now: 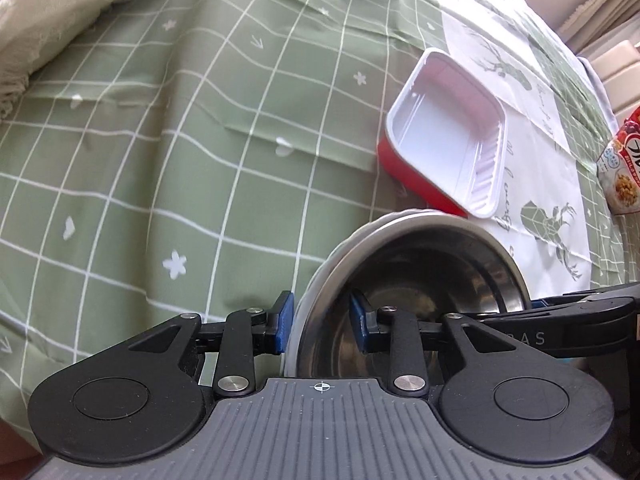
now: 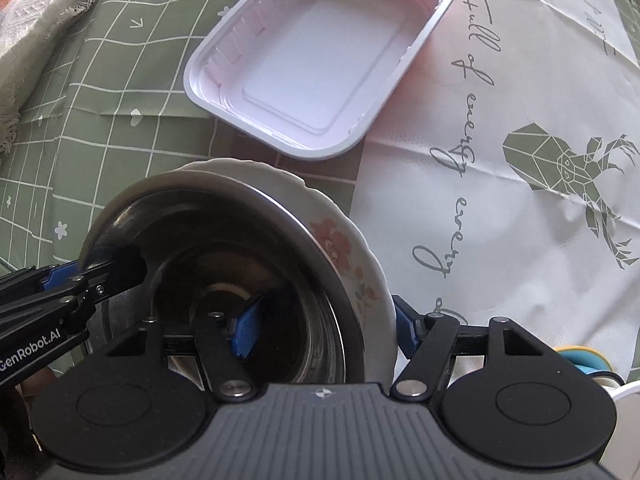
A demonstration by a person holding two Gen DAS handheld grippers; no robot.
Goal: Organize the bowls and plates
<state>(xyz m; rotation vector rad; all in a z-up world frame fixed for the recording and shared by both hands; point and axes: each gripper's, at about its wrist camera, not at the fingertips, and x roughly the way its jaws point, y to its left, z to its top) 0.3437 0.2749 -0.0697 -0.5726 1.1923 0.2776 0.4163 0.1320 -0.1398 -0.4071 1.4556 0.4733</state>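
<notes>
Both grippers straddle the rim of a steel bowl nested in a floral plate on the desk.

Left wrist view: the left gripper [image 1: 322, 322] has its blue pads either side of the steel bowl [image 1: 436, 276] and plate rim; whether they press, I cannot tell. The bowl's near part is cut off. Beyond lies a glossy white rectangular tray [image 1: 448, 132] with red outer walls on the green checked tablecloth [image 1: 160, 140].
Right wrist view: the right gripper [image 2: 324, 328] stands apart around bowl wall and scalloped ceramic plate [image 2: 352, 252]; contact is unclear.
</notes>
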